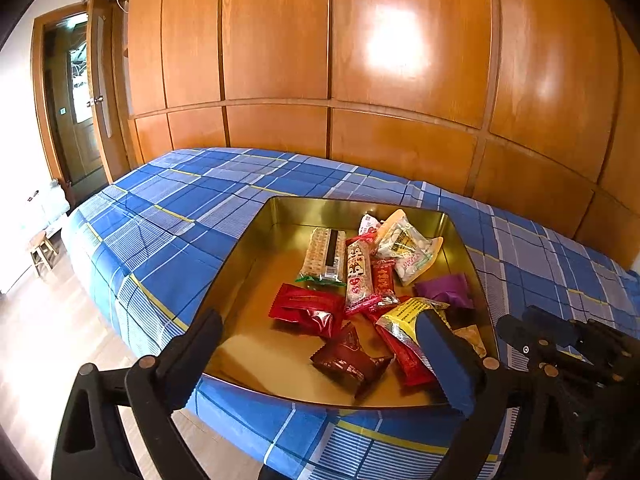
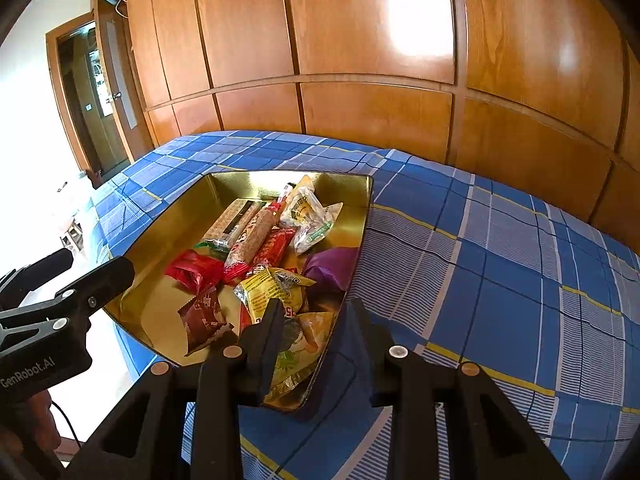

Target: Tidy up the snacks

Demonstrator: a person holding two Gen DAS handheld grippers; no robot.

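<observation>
A gold metal tin (image 1: pixel 256 240) (image 2: pixel 362 208) lies on the bed and holds several wrapped snacks: a cracker pack (image 1: pixel 324 256), a long cereal bar (image 1: pixel 360 276), red packets (image 1: pixel 308 310), a brown packet (image 1: pixel 348 362), a purple packet (image 1: pixel 444 290) (image 2: pixel 334 268), a yellow packet (image 1: pixel 412 316) (image 2: pixel 272 286) and a white bag (image 1: pixel 404 248) (image 2: pixel 308 216). My left gripper (image 1: pixel 326 354) is open wide over the tin's near edge. My right gripper (image 2: pixel 316 334) is partly open, its fingers astride the tin's near right wall, empty.
The bed has a blue checked sheet (image 1: pixel 168 200) (image 2: pixel 500 260). A wooden panelled wardrobe (image 1: pixel 360 60) stands behind it. A doorway (image 1: pixel 76 112) and a small stool (image 1: pixel 40 252) are at the left, beside wooden floor.
</observation>
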